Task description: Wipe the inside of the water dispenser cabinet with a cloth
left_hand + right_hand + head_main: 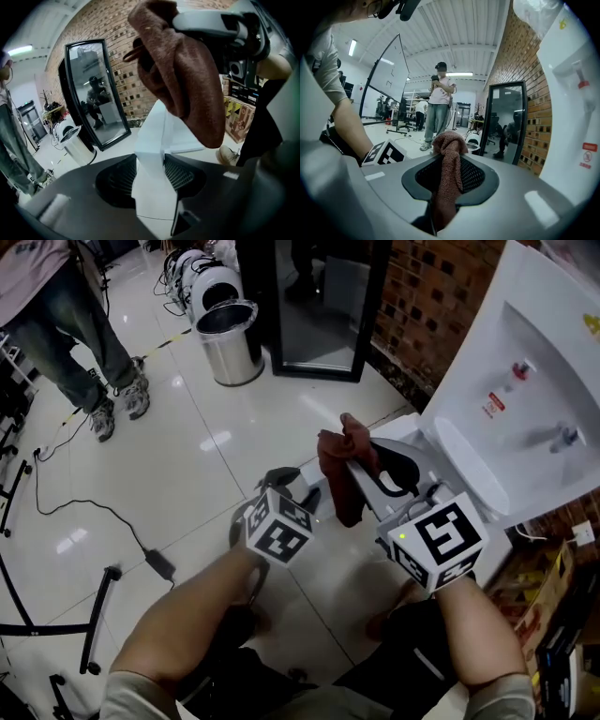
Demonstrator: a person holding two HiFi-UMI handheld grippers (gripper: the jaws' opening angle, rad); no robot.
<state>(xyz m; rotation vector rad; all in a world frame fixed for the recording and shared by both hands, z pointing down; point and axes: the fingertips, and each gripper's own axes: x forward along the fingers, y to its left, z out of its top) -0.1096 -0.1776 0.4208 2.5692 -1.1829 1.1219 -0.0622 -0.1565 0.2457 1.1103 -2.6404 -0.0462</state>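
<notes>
The right gripper (449, 177) is seen clamped on a reddish-brown cloth (337, 476), which is bunched above the jaws and hangs down below them, so its long axis runs roughly up and down. The left gripper (150, 174) is held with its jaws apart and nothing is gripped between them; only a white edge, probably part of the water dispenser (525, 381), is seen through the gap. Of the two, the right gripper is the nearer to the water dispenser, its jaws pointing across the front of the machine and just beside the drip tray (469, 460); the left gripper is kept on the far side of the cloth from the water dispenser. The cabinet to be wiped is judged to lie in the lower body of the water dispenser, below the drip tray and below the cloth, but it is mostly hidden behind the right gripper, and whether its door is open cannot be told. The cloth would therefore need to be carried downward and in toward the machine, most likely by the right gripper.
</notes>
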